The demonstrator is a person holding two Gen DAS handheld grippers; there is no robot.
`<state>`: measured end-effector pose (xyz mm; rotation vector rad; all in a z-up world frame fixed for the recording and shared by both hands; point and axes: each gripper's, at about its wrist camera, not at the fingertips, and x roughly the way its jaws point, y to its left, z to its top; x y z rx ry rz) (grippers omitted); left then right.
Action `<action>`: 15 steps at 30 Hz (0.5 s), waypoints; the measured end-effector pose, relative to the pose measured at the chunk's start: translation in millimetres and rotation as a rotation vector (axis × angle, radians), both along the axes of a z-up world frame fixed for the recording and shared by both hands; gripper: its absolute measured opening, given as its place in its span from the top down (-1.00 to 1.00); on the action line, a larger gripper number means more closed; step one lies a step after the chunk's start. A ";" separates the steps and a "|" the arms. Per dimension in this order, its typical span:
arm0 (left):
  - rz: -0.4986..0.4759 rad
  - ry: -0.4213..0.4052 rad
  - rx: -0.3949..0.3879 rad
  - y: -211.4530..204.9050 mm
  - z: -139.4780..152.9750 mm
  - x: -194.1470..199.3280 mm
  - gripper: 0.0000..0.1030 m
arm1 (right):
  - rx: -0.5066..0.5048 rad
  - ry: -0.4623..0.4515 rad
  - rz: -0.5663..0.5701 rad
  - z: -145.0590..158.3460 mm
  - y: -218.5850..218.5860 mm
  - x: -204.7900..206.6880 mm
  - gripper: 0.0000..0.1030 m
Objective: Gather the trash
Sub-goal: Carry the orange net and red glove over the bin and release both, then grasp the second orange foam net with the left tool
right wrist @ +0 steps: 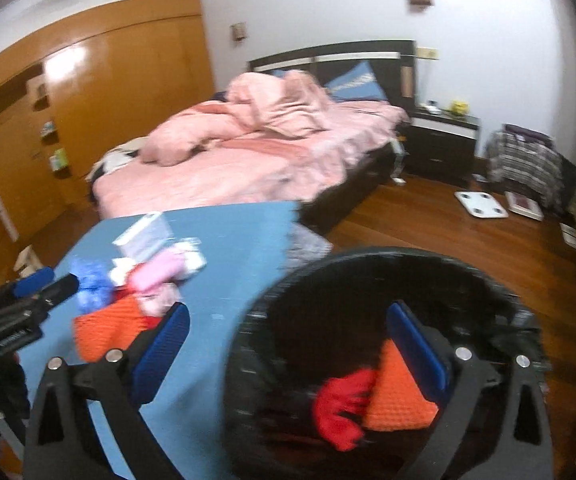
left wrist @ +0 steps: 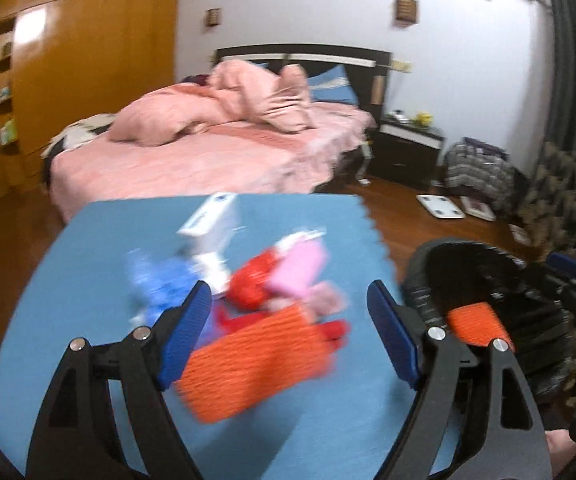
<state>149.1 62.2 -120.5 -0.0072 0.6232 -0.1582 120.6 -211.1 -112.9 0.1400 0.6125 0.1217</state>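
A heap of trash lies on the blue mat [left wrist: 87, 280]: an orange waffle-textured piece [left wrist: 255, 352], a red wrapper [left wrist: 251, 284], a pink packet [left wrist: 300, 272], a blue crumpled piece [left wrist: 159, 284] and a white box [left wrist: 211, 216]. My left gripper [left wrist: 290, 332] is open just above the orange piece. A black bin [right wrist: 368, 320] stands right of the mat and holds an orange piece [right wrist: 400, 396] and a red piece [right wrist: 340, 404]. My right gripper [right wrist: 288, 352] is open over the bin's rim. The bin [left wrist: 484, 280] also shows in the left wrist view.
A bed with pink bedding [left wrist: 215, 152] stands behind the mat. A dark nightstand [left wrist: 408, 148], a white scale [left wrist: 440, 206] on the wood floor, a striped bag [left wrist: 476, 168] and a wooden wardrobe [left wrist: 79, 72] surround it.
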 end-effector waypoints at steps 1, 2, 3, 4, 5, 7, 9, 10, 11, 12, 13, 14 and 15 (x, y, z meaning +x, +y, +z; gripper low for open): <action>0.017 0.005 0.004 8.5 -3.0 -0.1 -0.51 | 0.000 -0.001 0.017 -0.5 8.4 1.5 -0.88; 0.031 0.009 0.009 15.0 -3.9 -1.4 -0.51 | 0.000 -0.001 0.038 -1.6 17.6 3.3 -0.88; 0.044 0.013 0.013 20.2 -6.5 -2.1 -0.51 | -0.004 -0.003 0.062 -3.0 27.9 5.3 -0.88; 0.060 0.019 0.015 28.3 -10.2 -1.9 -0.51 | -0.011 -0.005 0.084 -4.5 38.1 6.8 -0.88; 0.068 0.024 0.012 34.7 -13.1 -2.3 -0.51 | -0.015 -0.005 0.098 -5.7 44.8 8.3 -0.88; 0.083 0.040 0.004 42.1 -19.1 -3.9 -0.50 | -0.017 -0.001 0.118 -7.5 54.7 12.2 -0.88; 0.091 0.059 0.002 50.3 -28.5 -6.6 -0.50 | -0.021 0.008 0.130 -10.0 63.5 16.2 -0.88; 0.092 0.073 -0.001 53.2 -33.6 -5.6 -0.50 | -0.023 0.014 0.136 -12.4 67.6 18.1 -0.88; 0.093 0.081 -0.005 51.7 -36.8 -5.4 -0.50 | -0.023 0.016 0.139 -13.6 69.6 19.0 -0.88; 0.095 0.096 -0.009 52.4 -41.9 -4.9 -0.50 | -0.027 0.022 0.143 -15.1 72.3 20.6 -0.88; 0.096 0.106 -0.012 53.1 -45.5 -4.5 -0.50 | -0.031 0.027 0.147 -16.8 74.8 22.6 -0.88; 0.097 0.120 -0.018 54.5 -50.6 -3.7 -0.50 | -0.038 0.032 0.151 -18.4 77.3 23.7 -0.88; 0.100 0.129 -0.023 54.3 -55.1 -3.1 -0.50 | -0.041 0.035 0.154 -19.1 78.4 23.5 -0.88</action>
